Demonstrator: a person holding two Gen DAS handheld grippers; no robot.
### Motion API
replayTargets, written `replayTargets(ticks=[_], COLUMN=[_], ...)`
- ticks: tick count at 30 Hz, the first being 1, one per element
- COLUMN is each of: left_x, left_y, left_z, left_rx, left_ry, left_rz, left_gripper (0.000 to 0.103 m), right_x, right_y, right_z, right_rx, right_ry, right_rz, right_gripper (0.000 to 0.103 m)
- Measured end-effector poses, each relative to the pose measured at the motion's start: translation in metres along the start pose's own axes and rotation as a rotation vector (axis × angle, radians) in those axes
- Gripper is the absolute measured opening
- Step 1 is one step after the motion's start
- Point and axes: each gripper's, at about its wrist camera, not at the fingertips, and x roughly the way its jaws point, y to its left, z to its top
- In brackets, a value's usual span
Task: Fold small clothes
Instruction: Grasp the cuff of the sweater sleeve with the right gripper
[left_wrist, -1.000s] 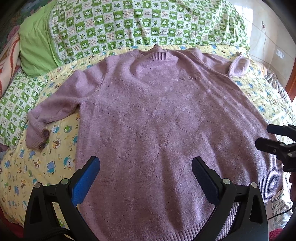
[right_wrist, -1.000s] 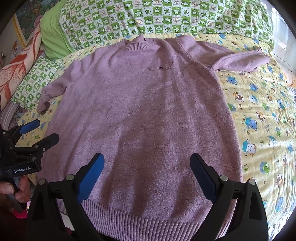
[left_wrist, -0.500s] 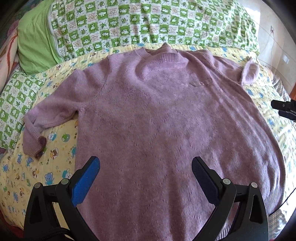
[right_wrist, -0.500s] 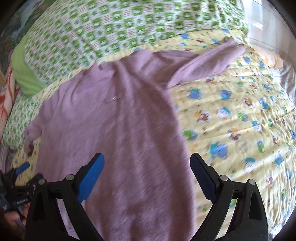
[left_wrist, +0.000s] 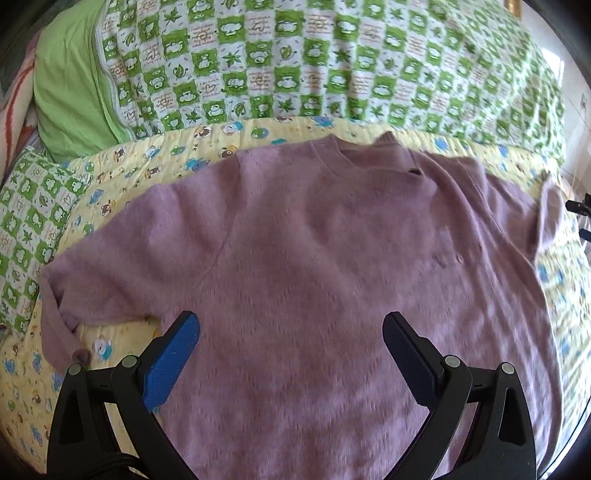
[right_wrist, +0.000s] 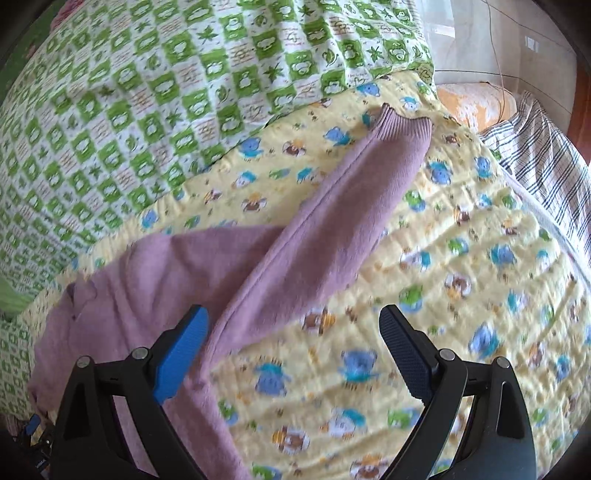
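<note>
A lilac knitted sweater (left_wrist: 314, 258) lies flat, front up, on a yellow cartoon-print bedsheet (left_wrist: 122, 166), neck toward the pillows. Its left sleeve (left_wrist: 59, 314) bends down at the bed's left side. The right sleeve (right_wrist: 332, 221) stretches out diagonally, ribbed cuff at the far end. My left gripper (left_wrist: 290, 343) hovers open over the sweater's chest with nothing between its fingers. My right gripper (right_wrist: 293, 336) stands open above the lower part of the right sleeve and the sheet beside it. The right gripper's tip (left_wrist: 578, 210) shows at the left wrist view's right edge.
A green-and-white checked quilt (left_wrist: 314, 66) is bunched along the head of the bed, with a plain green pillow (left_wrist: 70, 92) at left. A striped cloth (right_wrist: 546, 155) and an orange cushion (right_wrist: 476, 99) lie past the bed's right edge. A cable hangs by the wall.
Both grippers have moved forward up the sweater. The right one swung right, from the hem to the right sleeve. The left one advanced from the hem area to the chest. Both stayed open.
</note>
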Motion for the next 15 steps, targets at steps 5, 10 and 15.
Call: replayTargets(ticks=[5,10,15], left_x=[0.031,0.061,0.083], left_y=[0.005,0.003,0.000], left_z=[0.027,0.042,0.044], left_rx=[-0.048,-0.065,-0.075], left_ry=[0.023,0.050,0.089], left_rz=[0.012,0.023,0.026], left_gripper=[0.100,0.100,0.100], right_x=[0.044,0.093,0.129], right_y=[-0.022,-0.046,-0.057], right_z=[0.064,0.105,0.124], right_rx=[0.063,0.118,0.075], right_ry=[-0.022,0.005,0.036], right_rz=[-0.049,-0.126,-0.215], right_gripper=[0.094,0.094,0.087])
